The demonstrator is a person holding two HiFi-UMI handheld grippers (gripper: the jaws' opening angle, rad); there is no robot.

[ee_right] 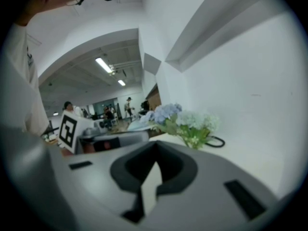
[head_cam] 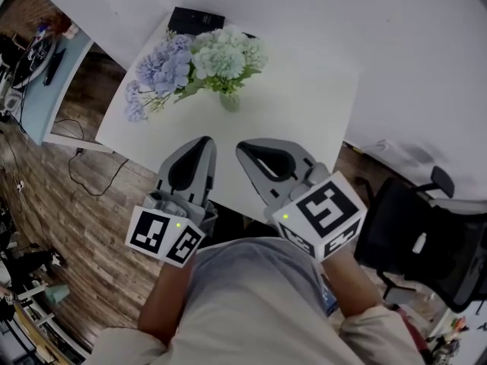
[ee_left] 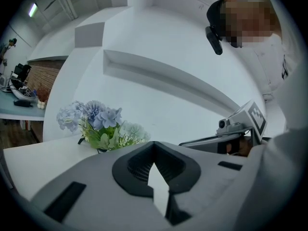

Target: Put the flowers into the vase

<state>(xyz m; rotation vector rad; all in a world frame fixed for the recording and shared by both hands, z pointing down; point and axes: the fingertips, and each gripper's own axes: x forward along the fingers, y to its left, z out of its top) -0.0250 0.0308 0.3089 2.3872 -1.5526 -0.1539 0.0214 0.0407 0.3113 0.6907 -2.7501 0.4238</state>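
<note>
A bunch of blue flowers and pale green flowers stands in a small clear vase on the white table. The same flowers show ahead in the left gripper view, and the flowers in the right gripper view too. My left gripper hovers over the table's near edge, shut and empty. My right gripper is beside it, also shut with nothing in it. In each gripper view, left gripper and right gripper, the jaws meet with no gap. Both sit well short of the vase.
A black flat object lies at the table's far edge behind the flowers. A black office chair stands right of the table. Wooden floor with a cable is to the left. A white wall backs the table.
</note>
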